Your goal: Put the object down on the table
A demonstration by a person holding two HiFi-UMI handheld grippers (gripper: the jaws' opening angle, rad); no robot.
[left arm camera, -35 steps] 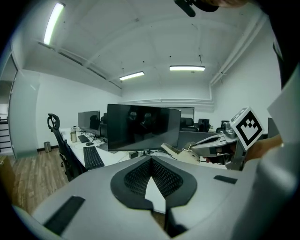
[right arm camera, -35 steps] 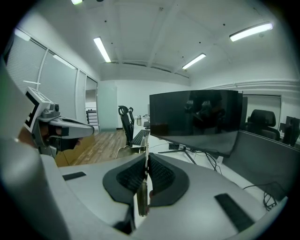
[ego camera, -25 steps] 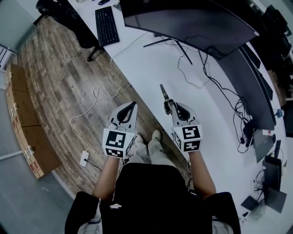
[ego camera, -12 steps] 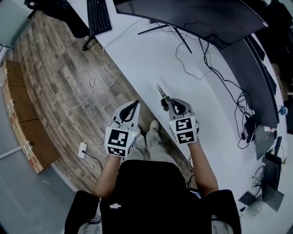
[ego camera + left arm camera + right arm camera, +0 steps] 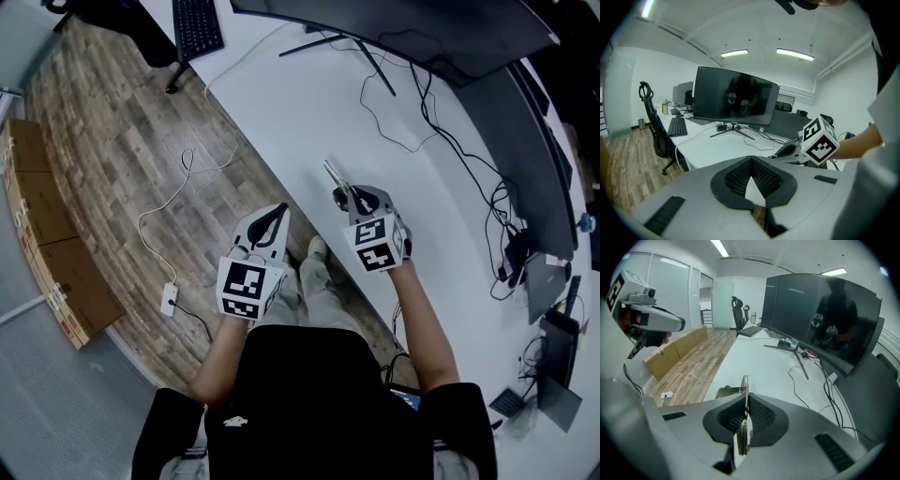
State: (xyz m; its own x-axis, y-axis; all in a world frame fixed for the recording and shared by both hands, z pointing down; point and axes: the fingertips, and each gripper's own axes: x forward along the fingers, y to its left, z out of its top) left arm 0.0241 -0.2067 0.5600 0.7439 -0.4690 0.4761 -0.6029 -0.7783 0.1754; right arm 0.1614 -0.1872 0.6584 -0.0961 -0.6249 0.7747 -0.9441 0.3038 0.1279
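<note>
Task not yet done: thin metal tool clamped edge-on in closed right gripper, held above white tabletop near its edge, not set down; left gripper closed, empty, off over floor.

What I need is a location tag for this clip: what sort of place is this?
Probably an open-plan office: a white desk carries dark curved monitors and a black keyboard, with a black office chair beside it.
</note>
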